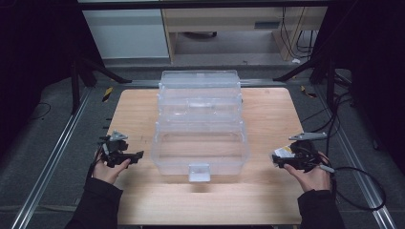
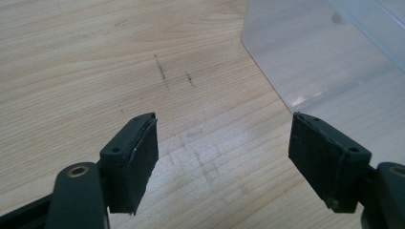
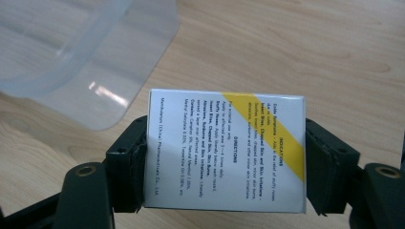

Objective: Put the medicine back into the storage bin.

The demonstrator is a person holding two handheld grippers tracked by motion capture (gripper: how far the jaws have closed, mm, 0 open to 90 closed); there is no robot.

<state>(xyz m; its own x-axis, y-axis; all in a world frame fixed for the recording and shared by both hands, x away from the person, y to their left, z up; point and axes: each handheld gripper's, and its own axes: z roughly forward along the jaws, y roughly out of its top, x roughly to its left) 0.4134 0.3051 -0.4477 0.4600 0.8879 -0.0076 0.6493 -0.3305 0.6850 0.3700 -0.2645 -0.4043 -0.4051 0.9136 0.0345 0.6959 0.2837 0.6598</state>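
A clear bin [image 1: 200, 136] sits mid-table [image 1: 267, 200], lid tipped up behind it, a grey latch [image 1: 199, 172] on its near wall. Nothing can be made out inside it.

Right of the bin, apart from it, the right gripper [image 1: 278, 160] is clamped on a small white box [image 3: 227, 150] with a yellow stripe; its pads press both sides of the box. Left of the bin, the left gripper [image 1: 136, 156] has its jaws wide apart around nothing, just beside the bin's near left corner.

The right gripper view shows the box's printed directions, with the bin's rounded corner beyond it; from the high view the box is a pale patch. The left gripper view shows faint pencil marks [image 2: 165, 76] on the wood near the bin.

Bare wood runs in front of the bin to the near edge, and narrower strips flank it.
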